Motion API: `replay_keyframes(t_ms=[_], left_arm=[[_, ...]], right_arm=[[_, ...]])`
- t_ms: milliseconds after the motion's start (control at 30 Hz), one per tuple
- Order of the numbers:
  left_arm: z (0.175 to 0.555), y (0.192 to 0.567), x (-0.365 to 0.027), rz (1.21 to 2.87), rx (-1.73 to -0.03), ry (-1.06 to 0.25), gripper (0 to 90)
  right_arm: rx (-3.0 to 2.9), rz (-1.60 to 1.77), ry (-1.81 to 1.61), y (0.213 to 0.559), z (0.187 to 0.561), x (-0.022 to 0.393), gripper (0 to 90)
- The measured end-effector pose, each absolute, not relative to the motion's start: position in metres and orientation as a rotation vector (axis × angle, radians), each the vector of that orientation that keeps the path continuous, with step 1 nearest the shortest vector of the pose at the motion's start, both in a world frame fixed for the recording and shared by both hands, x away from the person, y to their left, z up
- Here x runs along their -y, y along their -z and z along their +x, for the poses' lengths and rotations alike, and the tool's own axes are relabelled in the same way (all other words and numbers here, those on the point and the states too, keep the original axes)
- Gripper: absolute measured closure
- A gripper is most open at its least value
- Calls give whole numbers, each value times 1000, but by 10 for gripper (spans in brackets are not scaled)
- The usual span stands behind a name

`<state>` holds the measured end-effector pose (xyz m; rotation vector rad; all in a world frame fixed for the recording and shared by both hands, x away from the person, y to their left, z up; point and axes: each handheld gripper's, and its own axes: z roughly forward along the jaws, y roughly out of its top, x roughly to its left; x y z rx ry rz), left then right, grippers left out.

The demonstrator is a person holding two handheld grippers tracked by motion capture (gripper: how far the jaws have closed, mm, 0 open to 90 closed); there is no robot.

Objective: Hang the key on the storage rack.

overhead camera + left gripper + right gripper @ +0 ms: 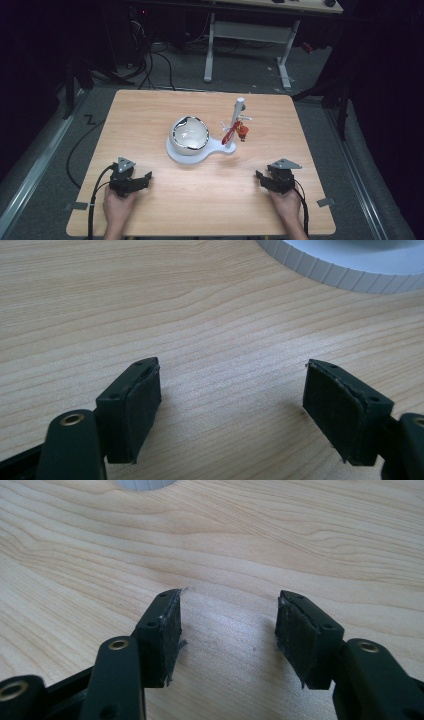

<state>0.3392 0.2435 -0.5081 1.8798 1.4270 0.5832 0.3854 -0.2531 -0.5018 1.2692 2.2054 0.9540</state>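
pale wood table (150,125) carries everything; left gripper (134,181) rests near the front left edge, jaws wide apart with only bare wood between them; its own view cuts off all but a ribbed white rim of the stand base (350,265); white bowl (189,135) sits mid-table on that base, well apart from both grippers; a white post (235,120) beside it holds small red things (239,131), too small to make out; right gripper (274,178) lies front right, jaws spread, nothing held.
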Motion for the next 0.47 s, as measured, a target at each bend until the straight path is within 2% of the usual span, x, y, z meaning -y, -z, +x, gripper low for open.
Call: replay_keyframes(t_ms=[467], left_arm=[[339, 508, -244, 1878, -1427, -580, 238]], right_arm=[[-2193, 1292, -946, 502, 385, 253, 403]])
